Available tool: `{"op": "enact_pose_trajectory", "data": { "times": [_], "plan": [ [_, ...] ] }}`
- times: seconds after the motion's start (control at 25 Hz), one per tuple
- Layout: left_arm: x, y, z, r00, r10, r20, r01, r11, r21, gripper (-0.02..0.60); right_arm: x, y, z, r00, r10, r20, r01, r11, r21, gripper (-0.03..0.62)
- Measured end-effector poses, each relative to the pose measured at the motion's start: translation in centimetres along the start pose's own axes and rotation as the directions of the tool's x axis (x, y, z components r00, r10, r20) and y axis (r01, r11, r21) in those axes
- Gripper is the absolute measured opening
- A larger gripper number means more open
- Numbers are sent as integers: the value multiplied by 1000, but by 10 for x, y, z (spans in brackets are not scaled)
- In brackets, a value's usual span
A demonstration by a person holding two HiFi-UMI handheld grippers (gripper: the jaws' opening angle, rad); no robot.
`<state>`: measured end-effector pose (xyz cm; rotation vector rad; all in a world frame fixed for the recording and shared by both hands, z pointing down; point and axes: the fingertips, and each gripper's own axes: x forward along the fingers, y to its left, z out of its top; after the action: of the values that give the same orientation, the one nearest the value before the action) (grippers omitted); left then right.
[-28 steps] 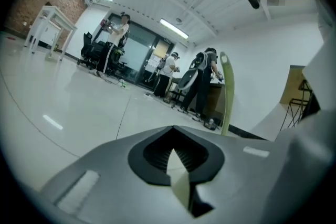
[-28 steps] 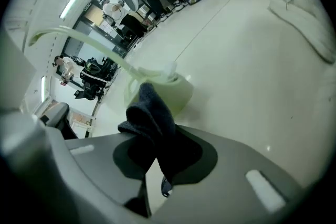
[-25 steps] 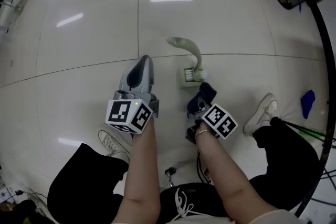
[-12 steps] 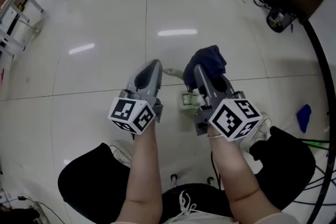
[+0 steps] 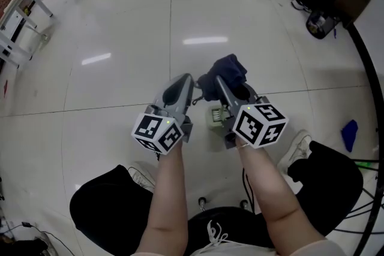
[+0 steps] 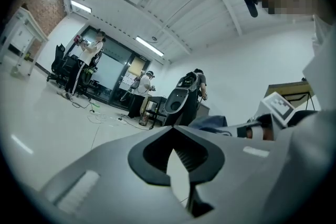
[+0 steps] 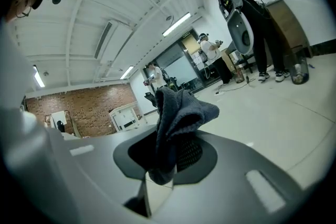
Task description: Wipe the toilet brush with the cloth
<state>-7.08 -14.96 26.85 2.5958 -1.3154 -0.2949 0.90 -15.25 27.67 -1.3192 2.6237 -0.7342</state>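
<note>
The person sits over a shiny white floor (image 5: 120,27) and holds both grippers up in front, close side by side.

The right gripper (image 5: 219,82) has its jaws squeezed tight on the cloth (image 5: 229,72). The cloth is dark blue and soft. It sticks out past the jaw tips in a bunched lump. In the right gripper view the cloth (image 7: 176,113) stands up from between the jaws, and only its bottom edge is pinched. I think it is held that way so a big loose part is free to rub with.

The left gripper (image 5: 185,82) has its jaws closed together with nothing in them. The left gripper view shows the tips of the left gripper (image 6: 175,136) meeting, with only floor beyond.

The toilet brush (image 5: 217,117) lies on the floor below the two grippers. Only its pale head peeks out between them. The rest is hidden under the grippers. Neither gripper touches it, and the cloth is up in the air, well above it.

No wiping is happening at this moment. I think the cloth must come down to the brush next. The left gripper may need to open and hold the brush steady, because a loose brush could slide on the smooth floor when rubbed.
</note>
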Motion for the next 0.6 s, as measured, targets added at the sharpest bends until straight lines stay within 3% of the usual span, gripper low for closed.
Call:
{"op": "enact_pose_trajectory", "data": {
  "times": [0.32, 0.6],
  "plan": [
    [0, 2, 2, 1000, 13, 28, -13, 1000, -20, 6, -11, -62, -55, 991, -119, -63, 126, 986, 111, 63],
    [-3, 2, 4, 999, 19, 27, -19, 1000, -13, 6, -24, -125, -139, 953, -227, -201, 272, 933, 234, 63]
  ]
}}
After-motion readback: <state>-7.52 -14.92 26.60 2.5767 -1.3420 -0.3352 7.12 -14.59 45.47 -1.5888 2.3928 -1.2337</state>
